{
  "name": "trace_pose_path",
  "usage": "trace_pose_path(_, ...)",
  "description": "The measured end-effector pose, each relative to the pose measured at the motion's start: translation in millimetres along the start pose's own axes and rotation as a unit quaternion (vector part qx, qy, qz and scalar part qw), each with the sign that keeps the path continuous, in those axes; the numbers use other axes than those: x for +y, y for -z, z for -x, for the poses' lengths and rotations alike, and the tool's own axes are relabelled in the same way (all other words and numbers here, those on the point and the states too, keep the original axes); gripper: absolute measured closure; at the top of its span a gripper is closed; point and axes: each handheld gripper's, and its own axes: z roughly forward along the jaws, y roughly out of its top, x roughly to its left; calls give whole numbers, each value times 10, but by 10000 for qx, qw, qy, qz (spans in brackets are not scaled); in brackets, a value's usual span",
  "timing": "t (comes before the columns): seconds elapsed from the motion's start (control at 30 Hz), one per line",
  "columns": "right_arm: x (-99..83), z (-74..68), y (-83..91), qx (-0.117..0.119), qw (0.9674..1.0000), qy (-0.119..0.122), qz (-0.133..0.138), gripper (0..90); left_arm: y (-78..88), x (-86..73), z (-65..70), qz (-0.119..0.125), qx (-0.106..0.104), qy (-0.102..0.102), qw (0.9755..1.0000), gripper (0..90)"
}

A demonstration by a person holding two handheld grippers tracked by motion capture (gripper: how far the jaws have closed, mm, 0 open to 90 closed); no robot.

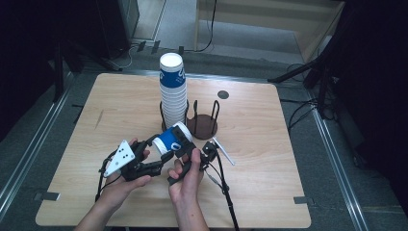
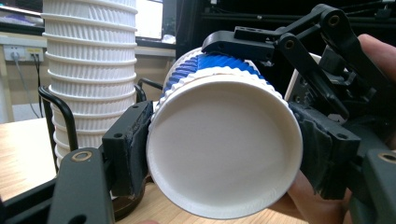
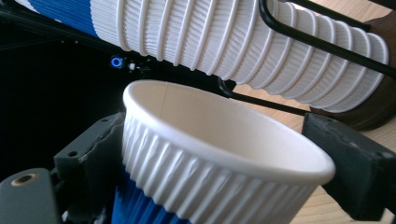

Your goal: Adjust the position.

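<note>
**Paper cup passed between two grippers above the surface**

A single ribbed paper cup (image 1: 172, 138), white with a blue band, lies on its side in the air just in front of the tall cup stack (image 1: 173, 91) that stands in a black wire holder (image 1: 165, 115). The left gripper (image 1: 153, 153) has its jaws clamped across the cup's base end; in the left gripper view the round white bottom (image 2: 224, 154) sits squeezed between both pads. The right gripper (image 1: 185, 147) straddles the rim end, and in the right gripper view its left pad lies against the ribbed wall while the right pad stands just clear of the rim (image 3: 233, 126).

The cup looks very light, thin-walled and easy to crush. The rolled rim and the flat base are probably its stiffest parts, so a gentle hold near either end seems safer than squeezing mid-wall. The corrugated sleeve should give good friction.
</note>
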Motion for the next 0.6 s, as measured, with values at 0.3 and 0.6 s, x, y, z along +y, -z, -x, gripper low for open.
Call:
trace_pose_path(0.3,40,33,67,172,9997,154,66,127,33,34,9,-93,-158,313,9993,273)
trace_pose_path(0.6,128,49,174,-131,9942,978,437,127,55,55,-14,-267,-176,351,9989,163)
